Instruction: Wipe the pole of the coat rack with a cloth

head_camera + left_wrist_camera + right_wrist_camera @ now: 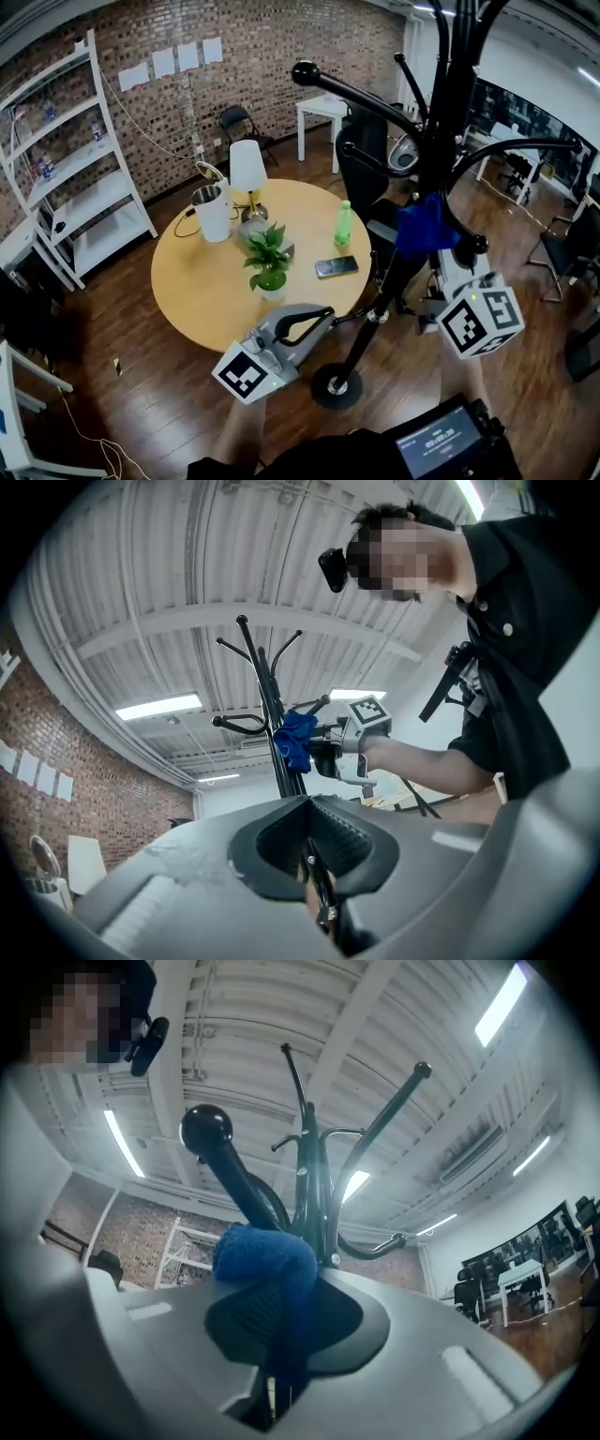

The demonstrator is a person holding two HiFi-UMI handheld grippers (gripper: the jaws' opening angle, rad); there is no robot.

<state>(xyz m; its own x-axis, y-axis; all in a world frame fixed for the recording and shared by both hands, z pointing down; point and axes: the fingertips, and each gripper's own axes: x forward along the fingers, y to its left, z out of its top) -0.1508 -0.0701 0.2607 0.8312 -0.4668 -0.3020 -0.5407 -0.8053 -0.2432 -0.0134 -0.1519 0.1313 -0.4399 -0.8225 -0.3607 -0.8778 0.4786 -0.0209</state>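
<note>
Right gripper [433,248]: clamped on blue terry cloth [424,225], pressed against black metal coat-rack pole [392,284] at 3 o'clock of round wooden counter [197,281].
Left gripper [352,317]: apparently closed on pole, low down.
Risk: hard strokes tipping rack; cloth snagging on curved hooks [375,98].

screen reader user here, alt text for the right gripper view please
The right hand-held gripper clamps a folded blue terry cloth against the black metal coat rack pole. Black curved hooks, one ball-tipped, branch overhead under a white ribbed ceiling.
</note>
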